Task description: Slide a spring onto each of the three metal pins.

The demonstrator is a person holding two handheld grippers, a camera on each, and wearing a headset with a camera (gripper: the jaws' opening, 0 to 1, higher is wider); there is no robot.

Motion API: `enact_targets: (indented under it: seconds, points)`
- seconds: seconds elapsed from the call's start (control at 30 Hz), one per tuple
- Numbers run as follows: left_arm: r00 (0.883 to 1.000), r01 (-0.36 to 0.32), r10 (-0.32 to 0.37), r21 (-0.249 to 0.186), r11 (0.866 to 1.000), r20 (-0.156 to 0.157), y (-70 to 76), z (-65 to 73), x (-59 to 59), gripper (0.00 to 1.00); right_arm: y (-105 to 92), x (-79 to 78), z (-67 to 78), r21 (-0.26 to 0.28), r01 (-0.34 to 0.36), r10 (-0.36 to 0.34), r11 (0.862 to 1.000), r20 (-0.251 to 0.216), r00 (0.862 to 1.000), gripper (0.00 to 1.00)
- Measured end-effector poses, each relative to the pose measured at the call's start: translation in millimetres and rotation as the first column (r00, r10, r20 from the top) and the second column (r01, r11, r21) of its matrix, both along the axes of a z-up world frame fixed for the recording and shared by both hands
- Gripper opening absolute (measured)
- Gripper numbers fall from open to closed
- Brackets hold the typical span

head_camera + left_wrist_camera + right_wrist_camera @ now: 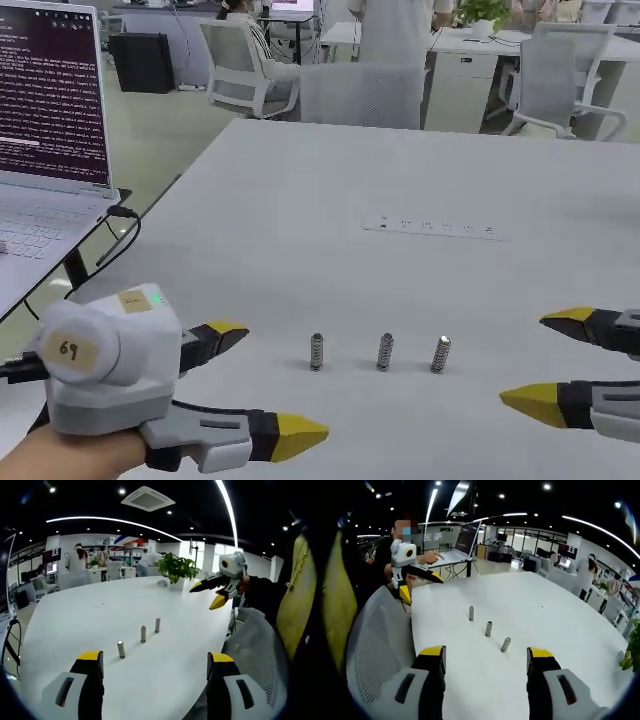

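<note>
Three pins (385,351) in row on counter (400,170), springs (316,352) on all. Long axes upright, rightmost leans slightly. Left gripper (285,380) and right gripper (522,359) flank row, jaws apart, empty.

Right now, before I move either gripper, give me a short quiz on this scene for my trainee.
1. How many pins stand in the row on the table?
2. True or false: the left gripper is shut on a pin.
3. The laptop is: A) off to the person's left, B) between the pins, C) at the table's far edge.
Key: 1. three; 2. false, its jaws stand open and empty; 3. A.
</note>
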State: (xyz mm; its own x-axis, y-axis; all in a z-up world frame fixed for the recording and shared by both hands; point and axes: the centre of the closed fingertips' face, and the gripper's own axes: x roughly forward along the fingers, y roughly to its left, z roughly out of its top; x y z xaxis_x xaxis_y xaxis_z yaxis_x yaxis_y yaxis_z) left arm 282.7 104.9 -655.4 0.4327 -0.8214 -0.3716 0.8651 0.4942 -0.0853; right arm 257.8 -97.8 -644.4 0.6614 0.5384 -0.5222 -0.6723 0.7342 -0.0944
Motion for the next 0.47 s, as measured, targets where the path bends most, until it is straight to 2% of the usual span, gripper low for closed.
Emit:
enact_targets:
  seconds: [0.1,0.2,0.37,0.47]
  points:
    - [1.000,-0.006,0.006,-0.003,1.000,-0.009,1.8,-3.3,-1.1,0.82,-2.0,-5.7,-5.1,0.013,0.027,-0.027,1.000,-0.007,1.000,0.67]
    - [1.000,-0.010,0.010,-0.006,1.000,-0.015,1.4,-5.1,-2.9,0.82,-1.5,-11.0,-10.1,0.050,0.064,-0.063,0.997,-0.018,0.998,0.71]
    - [1.000,-0.015,0.015,-0.011,1.000,-0.018,1.0,-5.2,-4.0,0.82,4.0,-19.2,-19.3,0.056,0.085,-0.084,0.995,-0.018,0.996,0.76]
    - [1.000,-0.017,0.017,-0.018,1.000,-0.023,0.6,-5.3,-5.6,0.82,3.3,-22.4,-27.5,0.068,0.111,-0.109,0.991,-0.034,0.993,0.79]
